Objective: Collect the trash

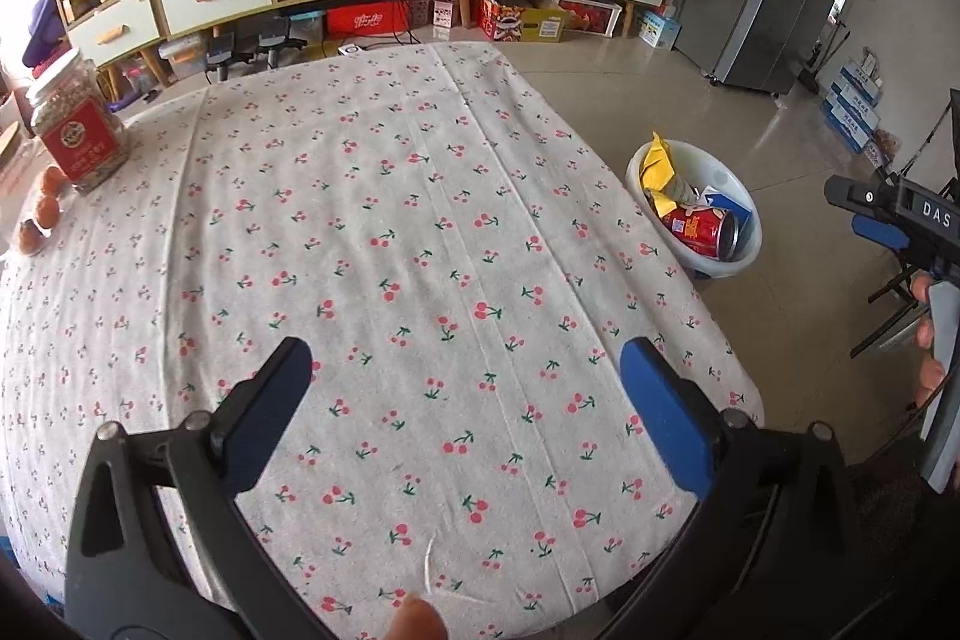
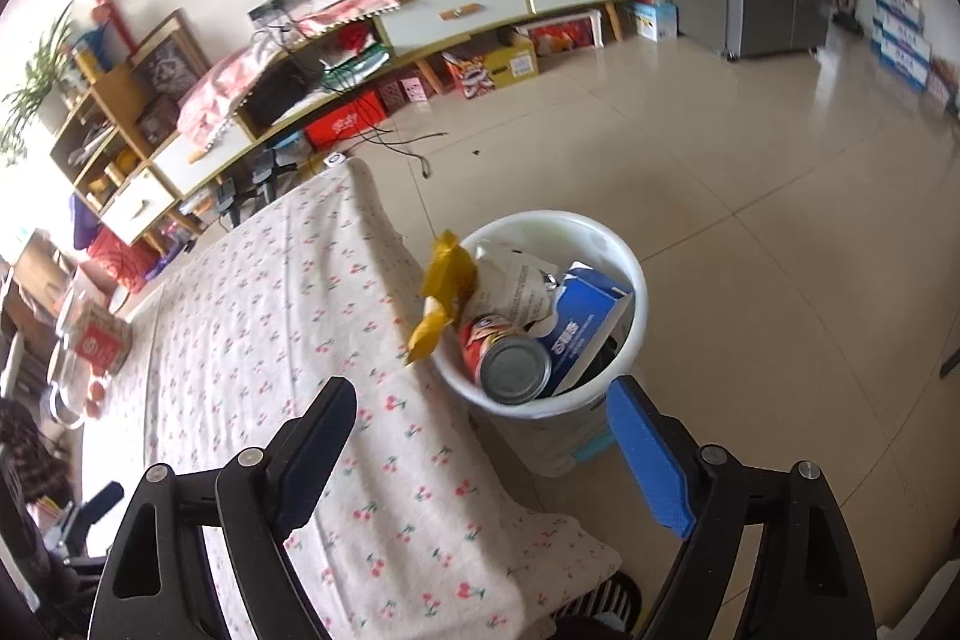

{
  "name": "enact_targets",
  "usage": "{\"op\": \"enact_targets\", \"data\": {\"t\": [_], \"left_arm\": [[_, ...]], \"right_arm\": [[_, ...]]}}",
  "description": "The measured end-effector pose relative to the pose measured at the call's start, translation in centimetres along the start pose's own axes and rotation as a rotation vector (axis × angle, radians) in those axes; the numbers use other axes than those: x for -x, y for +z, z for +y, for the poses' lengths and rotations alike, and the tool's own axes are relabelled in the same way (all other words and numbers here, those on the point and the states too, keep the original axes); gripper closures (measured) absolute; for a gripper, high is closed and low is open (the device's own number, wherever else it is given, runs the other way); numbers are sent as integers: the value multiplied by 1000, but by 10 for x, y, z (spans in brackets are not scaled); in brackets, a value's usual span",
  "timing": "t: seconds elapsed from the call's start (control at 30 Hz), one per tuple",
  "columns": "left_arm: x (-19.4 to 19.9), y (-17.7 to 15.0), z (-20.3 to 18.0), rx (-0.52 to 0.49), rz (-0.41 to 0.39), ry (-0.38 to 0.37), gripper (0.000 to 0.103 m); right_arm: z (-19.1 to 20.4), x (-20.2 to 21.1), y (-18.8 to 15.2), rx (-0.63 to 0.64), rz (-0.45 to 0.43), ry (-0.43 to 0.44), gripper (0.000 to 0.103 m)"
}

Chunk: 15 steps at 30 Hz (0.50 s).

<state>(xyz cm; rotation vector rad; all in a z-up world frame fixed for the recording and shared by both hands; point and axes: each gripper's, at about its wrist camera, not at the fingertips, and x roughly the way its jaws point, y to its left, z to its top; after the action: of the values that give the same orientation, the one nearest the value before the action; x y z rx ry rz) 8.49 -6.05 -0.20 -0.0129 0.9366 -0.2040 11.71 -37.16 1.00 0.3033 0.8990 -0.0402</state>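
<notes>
In the left wrist view the left claw (image 1: 465, 385) stands wide with nothing between its blue pads, pointing down at the bench (image 1: 372, 232), whose cherry-print tablecloth is bare of trash across the whole stretch ahead of it. What remains on the cloth sits far off at its left edge: a clear jar with a red label (image 1: 75, 124) and a few small orange fruits (image 1: 45, 211) just in front of it, neither of which reads as rubbish. The trash lies to the right of this claw, off the bench and on the floor, gathered in a white bin (image 1: 699, 205) just beside the bench's right edge; a red can (image 1: 702, 232) lies on its side in it beside yellow wrappers. The right claw (image 1: 870, 211) shows at the right border, nearer the bin than the left. In the right wrist view the right claw (image 2: 480, 415) is also wide and empty, hanging above the bench's edge with the white bin (image 2: 624, 250) directly ahead and slightly right. The red can (image 2: 510, 361) points its silver end up toward the camera, a blue carton (image 2: 585, 322) leans beside it, and a yellow wrapper (image 2: 441, 292) droops over the rim on the bench side. By this layout the collecting looks nearly complete, and any further drop falls to the right hand
</notes>
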Motion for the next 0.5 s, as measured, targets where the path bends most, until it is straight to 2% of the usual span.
{"op": "enact_targets", "data": {"t": [0.23, 0.27, 0.33, 0.5], "left_arm": [[33, -18, 4, 28, -68, 29, 1], [37, -21, 4, 38, -75, 39, 1], [42, -28, 9, 61, -94, 61, 1], [45, -47, 27, 151, -128, 120, 1]], "right_arm": [[48, 26, -52, 118, -13, -3, 12], [53, 28, -59, 135, -23, -9, 8], [64, 33, -71, 161, -64, -39, 0], [79, 33, -102, 204, -181, -131, 0]]}}
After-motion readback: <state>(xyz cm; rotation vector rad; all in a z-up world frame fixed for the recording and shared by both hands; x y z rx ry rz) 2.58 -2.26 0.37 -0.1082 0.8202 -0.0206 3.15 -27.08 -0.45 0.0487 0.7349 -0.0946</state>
